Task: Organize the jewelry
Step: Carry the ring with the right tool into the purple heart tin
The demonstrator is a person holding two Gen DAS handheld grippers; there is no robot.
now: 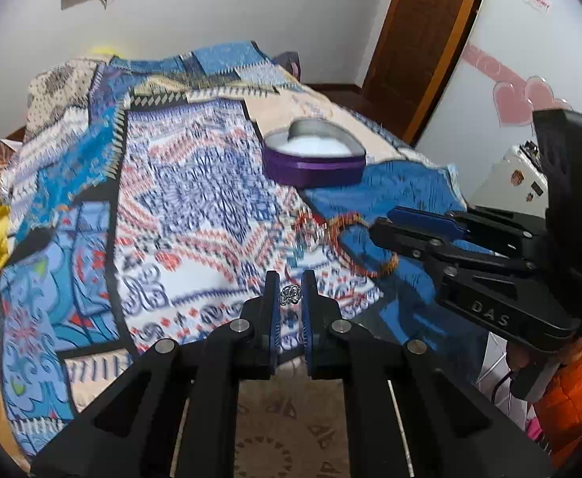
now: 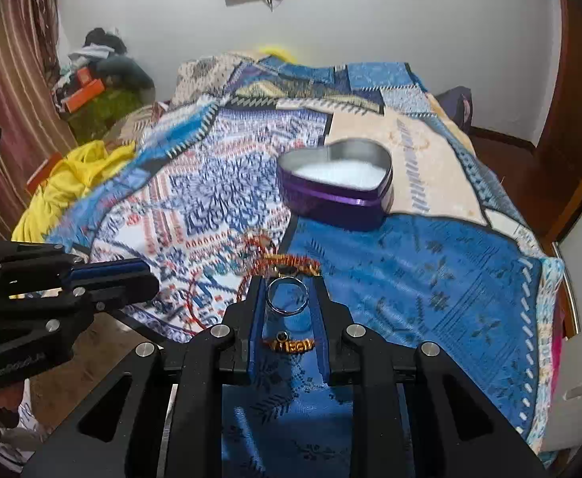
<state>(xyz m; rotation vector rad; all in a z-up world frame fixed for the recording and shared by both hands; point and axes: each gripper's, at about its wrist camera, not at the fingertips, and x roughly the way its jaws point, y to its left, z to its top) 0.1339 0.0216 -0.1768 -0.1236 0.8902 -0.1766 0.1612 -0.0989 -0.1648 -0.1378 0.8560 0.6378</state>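
Note:
My left gripper (image 1: pixel 290 283) is shut on a small silver ornate ring (image 1: pixel 290 294), held above the patterned bedspread. My right gripper (image 2: pixel 288 292) is shut on a plain silver ring (image 2: pixel 288 295); a gold-and-black piece (image 2: pixel 289 344) sits lower between its fingers. The right gripper also shows in the left wrist view (image 1: pixel 382 223), the left one in the right wrist view (image 2: pixel 139 275). A purple heart-shaped tin (image 1: pixel 315 157) with white lining stands open on the bed, beyond both grippers; it also shows in the right wrist view (image 2: pixel 336 187). Red and gold bracelets (image 1: pixel 346 239) lie on the bedspread (image 2: pixel 287 261).
The bed carries a blue patterned blanket (image 2: pixel 430 279). Yellow cloth (image 2: pixel 76 175) lies at its left edge. A wooden door (image 1: pixel 418 40) and a white appliance (image 1: pixel 518 175) stand to the right. A cluttered pile (image 2: pixel 100 75) sits by the striped curtain.

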